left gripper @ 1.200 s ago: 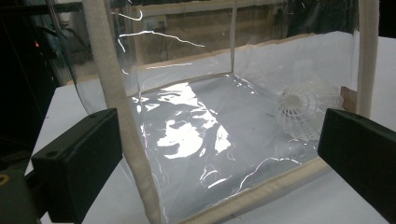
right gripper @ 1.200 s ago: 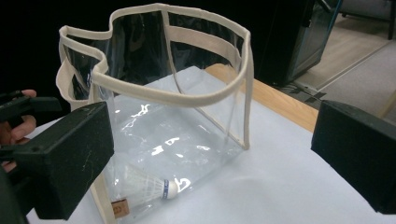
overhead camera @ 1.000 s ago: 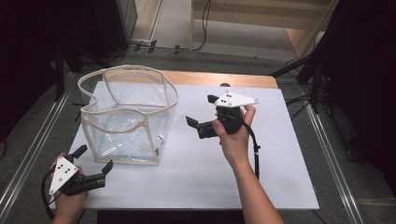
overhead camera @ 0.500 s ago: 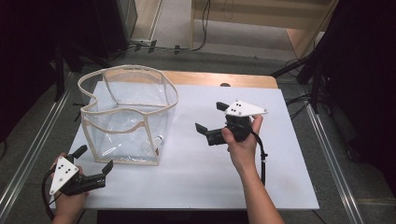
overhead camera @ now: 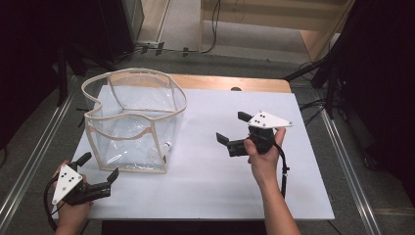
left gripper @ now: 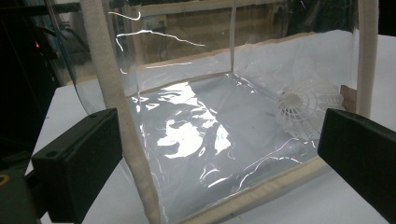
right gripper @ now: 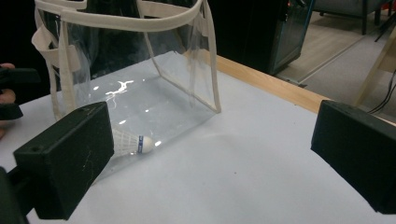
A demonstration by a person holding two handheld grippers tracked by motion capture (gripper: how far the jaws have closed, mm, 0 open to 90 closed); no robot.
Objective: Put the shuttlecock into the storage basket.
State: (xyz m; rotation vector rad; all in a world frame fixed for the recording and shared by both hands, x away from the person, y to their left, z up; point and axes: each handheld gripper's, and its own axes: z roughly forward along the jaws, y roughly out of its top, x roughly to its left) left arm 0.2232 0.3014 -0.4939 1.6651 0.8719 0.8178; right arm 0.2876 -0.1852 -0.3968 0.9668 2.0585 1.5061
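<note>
Moved: right gripper point(overhead camera: 230, 131) has drawn back from the bag point(overhead camera: 133, 122) toward the near right of the counter point(overhead camera: 205, 196) since the earlier frames; the left gripper point(overhead camera: 100, 167) stays where it was at the near left corner.
Right fingers: wide apart, holding nothing, pointing left at the bag across a bare stretch of counter.
Left fingers: also wide apart and empty, just short of the bag's near bottom corner, not touching it as far as the high view shows.
Bag: clear plastic with cream cloth edging, standing upright with its mouth open on the left half of the counter; it lies straight ahead of the left fingers point(left gripper: 77, 161) and well ahead of the right fingers point(right gripper: 65, 158).
Shuttlecock: a white one point(left gripper: 306, 106) lies on its side on the bag's floor, in the corner nearest the right gripper; in the left gripper view it sits just beyond the finger at the right of that view, behind the clear wall. In the right gripper view it shows point(right gripper: 128, 141) beside the finger at the left of that view, its cork end with a blue band pointing outward.
Hands: each gripper is held by a hand point(overhead camera: 262, 159) coming in from the near edge.
Counter: white top with a wooden strip along the far edge.
</note>
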